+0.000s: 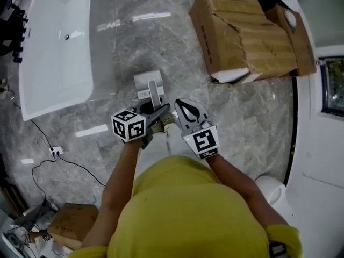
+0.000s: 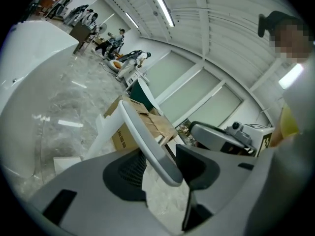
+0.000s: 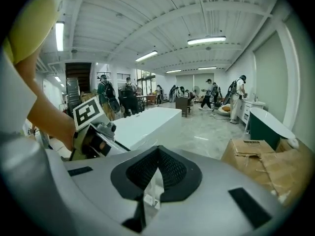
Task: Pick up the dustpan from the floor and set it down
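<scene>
A grey dustpan lies on the marble floor in front of me, its long handle pointing back toward me. My left gripper is down at the end of that handle. In the left gripper view the pale handle runs in between the jaws of the left gripper and lies against the right pad, with a slim gap at the left pad. My right gripper hovers just right of the handle. In its own view the right gripper has its pads meeting at the tip with nothing between them.
A white bathtub stands at the left. A torn cardboard box lies at the back right, and a smaller box sits near left beside cables and a power strip. A white toilet is close on the right.
</scene>
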`<action>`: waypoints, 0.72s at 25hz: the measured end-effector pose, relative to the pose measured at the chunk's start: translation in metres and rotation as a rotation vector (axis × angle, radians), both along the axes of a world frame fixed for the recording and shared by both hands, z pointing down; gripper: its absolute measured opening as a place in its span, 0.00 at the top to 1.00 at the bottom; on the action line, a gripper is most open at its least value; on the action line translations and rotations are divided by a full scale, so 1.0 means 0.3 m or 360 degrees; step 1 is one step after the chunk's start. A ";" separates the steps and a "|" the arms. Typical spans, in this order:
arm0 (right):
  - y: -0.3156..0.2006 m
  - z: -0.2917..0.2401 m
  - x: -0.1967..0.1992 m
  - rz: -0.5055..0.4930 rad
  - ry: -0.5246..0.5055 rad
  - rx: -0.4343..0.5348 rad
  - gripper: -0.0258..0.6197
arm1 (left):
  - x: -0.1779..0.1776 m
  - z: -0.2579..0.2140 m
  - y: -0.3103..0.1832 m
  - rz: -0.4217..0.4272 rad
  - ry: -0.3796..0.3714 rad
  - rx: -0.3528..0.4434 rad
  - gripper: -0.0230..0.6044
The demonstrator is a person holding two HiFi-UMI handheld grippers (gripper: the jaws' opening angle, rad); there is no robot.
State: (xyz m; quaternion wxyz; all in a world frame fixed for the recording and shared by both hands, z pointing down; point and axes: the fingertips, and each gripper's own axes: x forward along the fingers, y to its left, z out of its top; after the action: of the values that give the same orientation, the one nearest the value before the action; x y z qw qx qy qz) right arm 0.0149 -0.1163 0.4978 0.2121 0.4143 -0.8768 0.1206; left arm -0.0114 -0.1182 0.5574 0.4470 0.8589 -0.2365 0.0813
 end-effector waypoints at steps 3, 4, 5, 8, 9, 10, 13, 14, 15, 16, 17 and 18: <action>-0.004 -0.012 0.013 0.0004 -0.0013 0.0012 0.94 | 0.021 -0.081 0.015 0.0041 0.0017 0.0063 0.65; -0.004 -0.018 0.017 0.0009 -0.0019 0.0016 0.94 | 0.026 -0.112 0.020 0.0040 0.0032 0.0073 0.65; -0.006 -0.027 0.022 0.0015 -0.0025 0.0020 0.94 | 0.029 -0.143 0.024 0.0036 0.0049 0.0079 0.65; -0.013 -0.057 0.038 0.0033 -0.0043 0.0033 0.94 | 0.031 -0.239 0.022 0.0003 0.0097 0.0088 0.65; -0.015 -0.068 0.043 0.0038 -0.0050 0.0038 0.94 | 0.031 -0.269 0.020 -0.0010 0.0110 0.0092 0.65; -0.017 -0.080 0.046 0.0043 -0.0059 0.0046 0.94 | 0.030 -0.296 0.017 -0.0021 0.0121 0.0095 0.65; -0.025 -0.122 0.048 0.0053 -0.0097 0.0076 0.94 | 0.029 -0.367 0.012 -0.0037 0.0150 0.0103 0.65; -0.027 -0.133 0.048 0.0055 -0.0104 0.0085 0.94 | 0.030 -0.389 0.010 -0.0039 0.0155 0.0108 0.64; -0.029 -0.144 0.048 0.0058 -0.0108 0.0095 0.94 | 0.032 -0.410 0.010 -0.0040 0.0160 0.0112 0.64; -0.031 -0.156 0.048 0.0061 -0.0110 0.0105 0.94 | 0.035 -0.430 0.011 -0.0041 0.0166 0.0117 0.64; -0.032 -0.167 0.047 0.0062 -0.0112 0.0115 0.94 | 0.039 -0.450 0.014 -0.0038 0.0173 0.0122 0.64; -0.032 -0.175 0.047 0.0062 -0.0114 0.0123 0.94 | 0.044 -0.469 0.018 -0.0030 0.0176 0.0130 0.64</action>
State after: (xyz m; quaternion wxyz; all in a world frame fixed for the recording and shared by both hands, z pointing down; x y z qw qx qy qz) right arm 0.0290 -0.1259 0.4454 0.1620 0.4345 -0.8797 0.1056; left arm 0.0018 -0.1129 0.4168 0.4248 0.8773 -0.2226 0.0200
